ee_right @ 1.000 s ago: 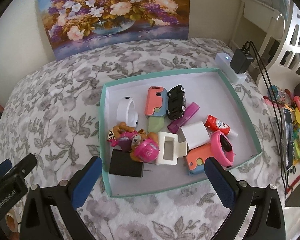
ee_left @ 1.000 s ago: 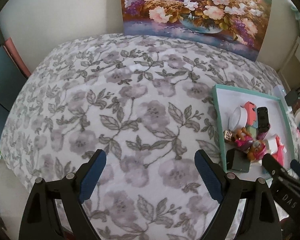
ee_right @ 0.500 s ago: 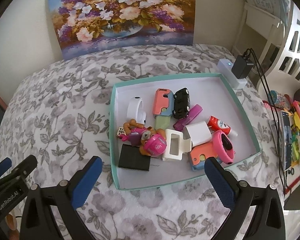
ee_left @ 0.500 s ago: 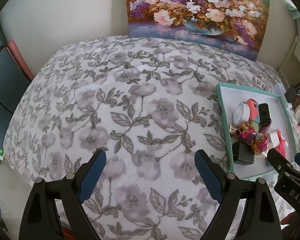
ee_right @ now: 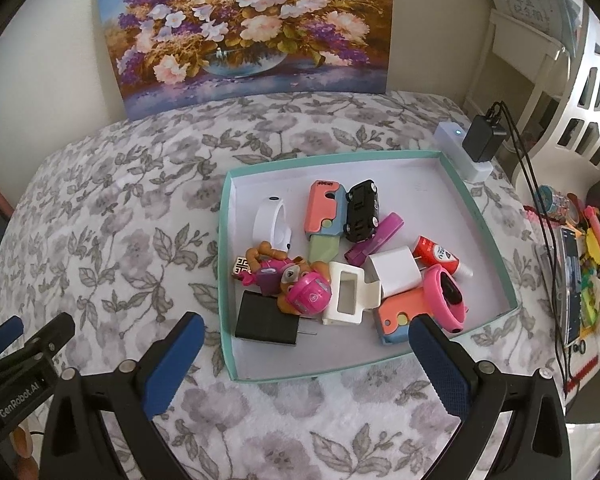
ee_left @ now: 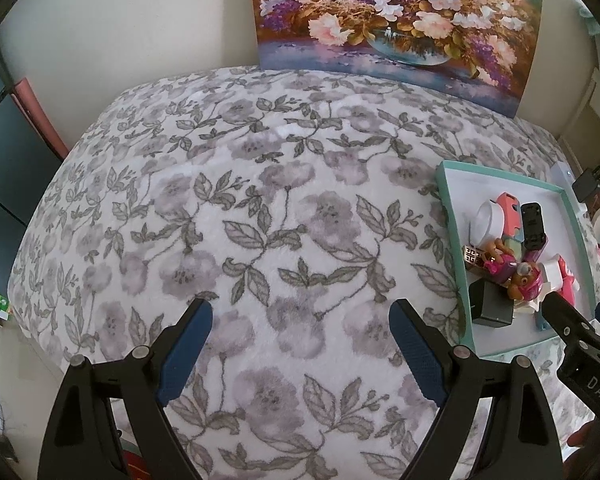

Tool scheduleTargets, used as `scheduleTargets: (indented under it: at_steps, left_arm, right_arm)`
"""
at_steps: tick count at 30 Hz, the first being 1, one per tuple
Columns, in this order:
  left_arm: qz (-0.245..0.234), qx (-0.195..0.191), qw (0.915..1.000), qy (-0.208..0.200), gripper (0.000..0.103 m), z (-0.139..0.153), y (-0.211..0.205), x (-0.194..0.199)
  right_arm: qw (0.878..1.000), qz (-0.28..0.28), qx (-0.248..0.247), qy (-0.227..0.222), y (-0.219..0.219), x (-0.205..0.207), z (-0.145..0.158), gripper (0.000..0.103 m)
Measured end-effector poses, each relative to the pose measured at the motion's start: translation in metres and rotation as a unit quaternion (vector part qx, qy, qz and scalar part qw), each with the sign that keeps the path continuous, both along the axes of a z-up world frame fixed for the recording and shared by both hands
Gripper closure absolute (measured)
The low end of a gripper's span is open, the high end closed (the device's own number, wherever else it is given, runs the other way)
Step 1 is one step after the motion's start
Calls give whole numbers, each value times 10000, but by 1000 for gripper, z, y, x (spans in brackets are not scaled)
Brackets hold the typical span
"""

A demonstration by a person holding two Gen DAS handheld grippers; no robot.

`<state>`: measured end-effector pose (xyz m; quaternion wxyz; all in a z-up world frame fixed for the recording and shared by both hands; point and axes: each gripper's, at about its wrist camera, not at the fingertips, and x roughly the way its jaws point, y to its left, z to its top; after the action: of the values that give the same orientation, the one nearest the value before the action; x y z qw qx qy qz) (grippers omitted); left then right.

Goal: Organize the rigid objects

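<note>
A teal-rimmed white tray lies on a floral blanket and holds several small rigid objects: a pink toy pup, a black charger block, a black toy car, a white ring, a white charger and a pink watch. My right gripper is open and empty, hovering over the tray's near edge. My left gripper is open and empty over bare blanket, left of the tray.
A flower painting leans on the wall behind the bed. A white power strip with a black adapter and cables sits beyond the tray's far right corner. Clutter lies off the bed's right side. The blanket stretches left.
Both grippers have drawn back and risen; the tray and blanket look smaller and farther. Both stay open. Nothing in the tray has moved.
</note>
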<state>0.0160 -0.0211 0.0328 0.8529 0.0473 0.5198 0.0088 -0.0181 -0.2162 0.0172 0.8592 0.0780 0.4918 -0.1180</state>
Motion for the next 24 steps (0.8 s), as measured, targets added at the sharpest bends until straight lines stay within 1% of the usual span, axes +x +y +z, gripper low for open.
scheduleTargets:
  at_steps: [18,24]
  left_arm:
    - [16,79,10000,22,13,-3,2,2]
    - [-33,58,9999,-99,13,0,1,0]
  right_arm:
    - [10000,24,-30,56,-2,2,-3,0]
    - [10000,26,-29,64,-3,2,-4,0]
